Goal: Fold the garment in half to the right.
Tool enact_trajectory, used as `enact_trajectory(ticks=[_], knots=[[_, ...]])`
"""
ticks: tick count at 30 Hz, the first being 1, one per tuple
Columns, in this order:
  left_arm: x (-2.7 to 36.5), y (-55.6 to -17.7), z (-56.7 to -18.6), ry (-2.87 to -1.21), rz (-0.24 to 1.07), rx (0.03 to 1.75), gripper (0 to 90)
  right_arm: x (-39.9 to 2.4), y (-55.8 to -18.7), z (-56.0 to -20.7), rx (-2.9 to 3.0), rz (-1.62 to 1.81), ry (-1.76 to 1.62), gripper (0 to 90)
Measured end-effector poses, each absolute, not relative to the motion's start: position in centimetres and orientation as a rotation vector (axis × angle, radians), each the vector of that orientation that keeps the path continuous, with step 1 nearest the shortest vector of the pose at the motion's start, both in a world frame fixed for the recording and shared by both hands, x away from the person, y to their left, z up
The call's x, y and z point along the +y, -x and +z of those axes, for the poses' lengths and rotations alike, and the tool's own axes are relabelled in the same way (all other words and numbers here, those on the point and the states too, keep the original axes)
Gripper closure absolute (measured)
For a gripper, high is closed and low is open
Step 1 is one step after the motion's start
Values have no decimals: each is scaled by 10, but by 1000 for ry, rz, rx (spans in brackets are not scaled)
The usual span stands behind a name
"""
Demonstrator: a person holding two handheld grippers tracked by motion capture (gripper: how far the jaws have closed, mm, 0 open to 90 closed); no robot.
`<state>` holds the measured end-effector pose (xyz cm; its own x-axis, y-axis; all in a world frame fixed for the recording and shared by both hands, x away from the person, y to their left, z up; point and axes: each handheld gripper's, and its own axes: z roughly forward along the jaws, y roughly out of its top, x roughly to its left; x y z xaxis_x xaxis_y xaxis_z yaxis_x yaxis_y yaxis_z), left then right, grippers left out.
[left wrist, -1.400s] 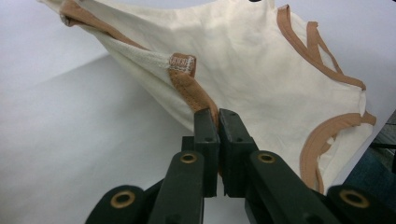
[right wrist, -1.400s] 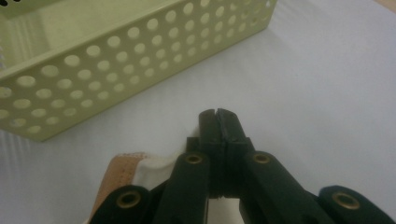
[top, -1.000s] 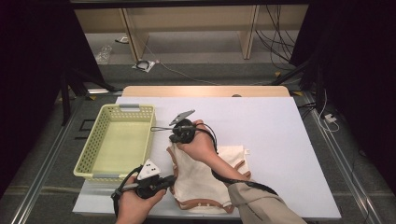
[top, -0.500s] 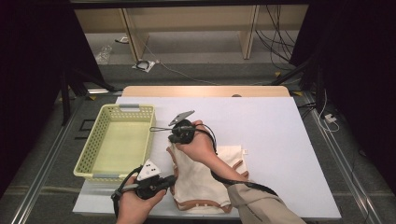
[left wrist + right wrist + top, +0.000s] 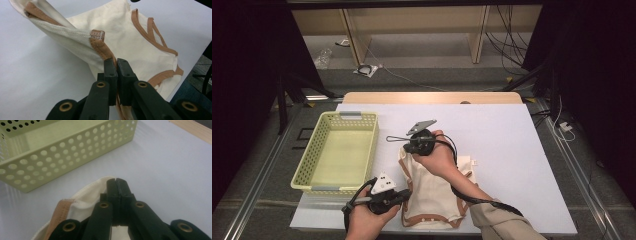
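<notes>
On the white table top point(image 5: 512, 150), at about 6 o'clock from its middle and just to the 3 o'clock side of the pale green basket point(image 5: 314, 165), lies a small cream garment with brown trim point(image 5: 432, 197), and both tools have hold of it. Judging from this, the step in hand is a fold or a lift of the cloth, probably on its way to the basket. To do it well, both corners should travel together and stay taut, so the fabric does not sag or drag on the table, and neither pinch should slip off its thin edge. The left gripper point(image 5: 117, 65) is clamped tight on the brown-bound hem, at the garment's 7 o'clock corner in the high view, with the cloth rising in a ridge away from its jaws. The right gripper point(image 5: 117, 185) is likewise squeezed closed on the cream edge at the garment's 12 o'clock end, nearest the basket wall.
</notes>
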<state>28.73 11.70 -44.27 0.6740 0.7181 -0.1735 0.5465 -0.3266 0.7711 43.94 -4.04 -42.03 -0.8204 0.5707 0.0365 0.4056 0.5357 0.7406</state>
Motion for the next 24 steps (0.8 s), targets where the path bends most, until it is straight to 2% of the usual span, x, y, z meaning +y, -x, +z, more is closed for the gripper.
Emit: enact_trajectory(ticks=[24], knots=[[94, -286, -435, -2050, 257, 885, 861, -84, -432, -417, 2439, 1258, -889, 900]])
